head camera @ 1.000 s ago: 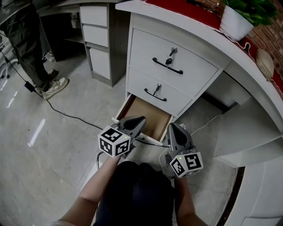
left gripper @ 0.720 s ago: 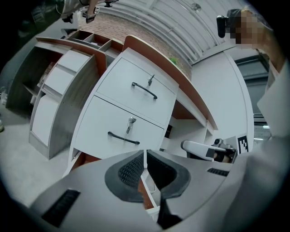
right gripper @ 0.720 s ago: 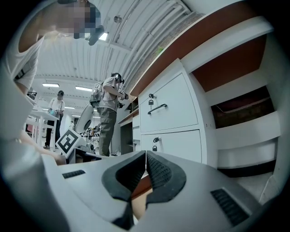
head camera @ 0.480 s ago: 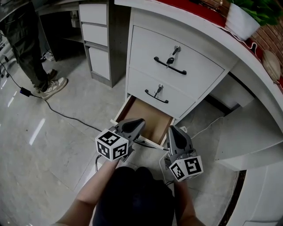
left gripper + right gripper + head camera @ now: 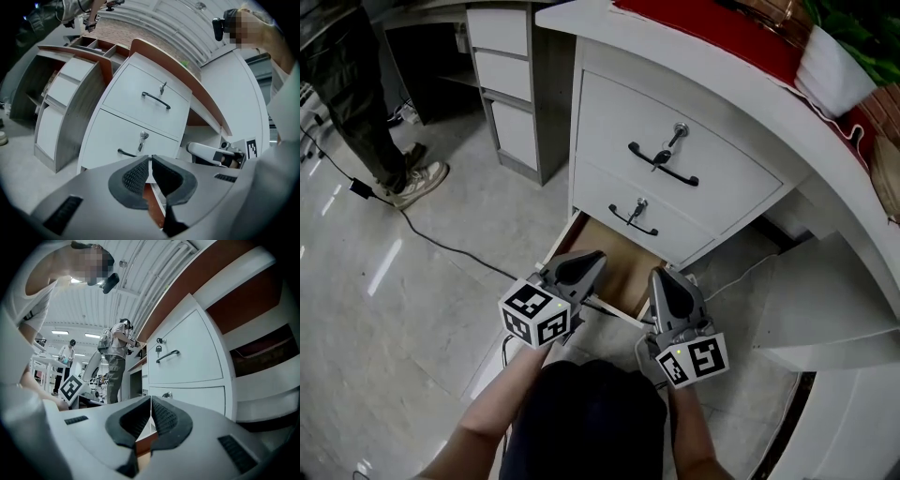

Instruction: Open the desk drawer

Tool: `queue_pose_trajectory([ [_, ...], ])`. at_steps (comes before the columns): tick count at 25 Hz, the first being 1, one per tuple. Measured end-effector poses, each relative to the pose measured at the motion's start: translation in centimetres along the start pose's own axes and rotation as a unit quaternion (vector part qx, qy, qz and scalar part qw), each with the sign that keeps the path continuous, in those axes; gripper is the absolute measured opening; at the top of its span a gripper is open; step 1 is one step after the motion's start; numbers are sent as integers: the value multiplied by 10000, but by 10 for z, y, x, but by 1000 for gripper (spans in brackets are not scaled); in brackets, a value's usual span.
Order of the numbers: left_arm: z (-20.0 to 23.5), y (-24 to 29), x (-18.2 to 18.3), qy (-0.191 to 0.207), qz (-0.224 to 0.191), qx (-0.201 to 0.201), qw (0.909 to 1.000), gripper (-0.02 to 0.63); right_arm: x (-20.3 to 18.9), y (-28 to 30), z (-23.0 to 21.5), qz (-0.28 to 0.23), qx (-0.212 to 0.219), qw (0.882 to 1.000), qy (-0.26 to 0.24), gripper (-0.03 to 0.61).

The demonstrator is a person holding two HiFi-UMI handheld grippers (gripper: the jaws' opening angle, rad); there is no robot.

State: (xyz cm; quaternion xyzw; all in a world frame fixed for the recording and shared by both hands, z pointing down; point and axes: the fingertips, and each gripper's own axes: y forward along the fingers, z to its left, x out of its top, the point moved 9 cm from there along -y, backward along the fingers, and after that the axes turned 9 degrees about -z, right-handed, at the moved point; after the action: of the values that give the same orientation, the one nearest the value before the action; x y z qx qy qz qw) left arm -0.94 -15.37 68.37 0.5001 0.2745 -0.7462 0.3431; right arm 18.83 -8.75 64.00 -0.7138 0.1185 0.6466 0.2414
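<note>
- A white worktop (image 5: 703,75) with a curved edge has three white drawers in its front, one under the other.
- The bottom drawer (image 5: 614,267), white outside and brown wood inside, is pulled out over the shiny grey floor (image 5: 412,309).
- The top drawer (image 5: 712,155) and the middle drawer (image 5: 684,225) are closed. Each has a thin black handle and a small key.
- The left hand-held gripper (image 5: 596,255) (image 5: 150,159) is at the near left side of the open drawer. Its jaws are narrow, almost touching, with nothing between them.
- The right hand-held gripper (image 5: 662,275) (image 5: 150,399) is at the near right side. Its jaw tips meet, and it holds nothing.
- The two sit side by side, close but apart.
- A white plant pot (image 5: 830,80) stands on the worktop.
</note>
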Motion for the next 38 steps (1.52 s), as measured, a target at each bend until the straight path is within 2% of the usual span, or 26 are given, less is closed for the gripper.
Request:
queue_pose_trajectory([
  [5,-12,8,29,-290,160,83,9994,29,33,13,0,136,-55,9999,83,18],
  [15,-51,19,105,-550,220,74,9982,29,105,29,9,292,-116,9994,120,18],
  [19,-61,11,136,-679,314,193,9970,29,134,35,19,378,-171,9990,157,18],
  [30,-75,13,202,-1461,330,509,9874,29,208,42,35,769,-312,9960,326,18],
  [32,-77,12,208,-1691,286,576,9835,29,216,42,37,836,-287,9955,346,18],
  [34,-76,11,208,-2082,215,688,9754,29,220,42,39,887,-260,9949,408,18],
  [38,-70,12,193,-3097,-147,920,9463,29,222,36,38,953,-185,9939,531,18],
])
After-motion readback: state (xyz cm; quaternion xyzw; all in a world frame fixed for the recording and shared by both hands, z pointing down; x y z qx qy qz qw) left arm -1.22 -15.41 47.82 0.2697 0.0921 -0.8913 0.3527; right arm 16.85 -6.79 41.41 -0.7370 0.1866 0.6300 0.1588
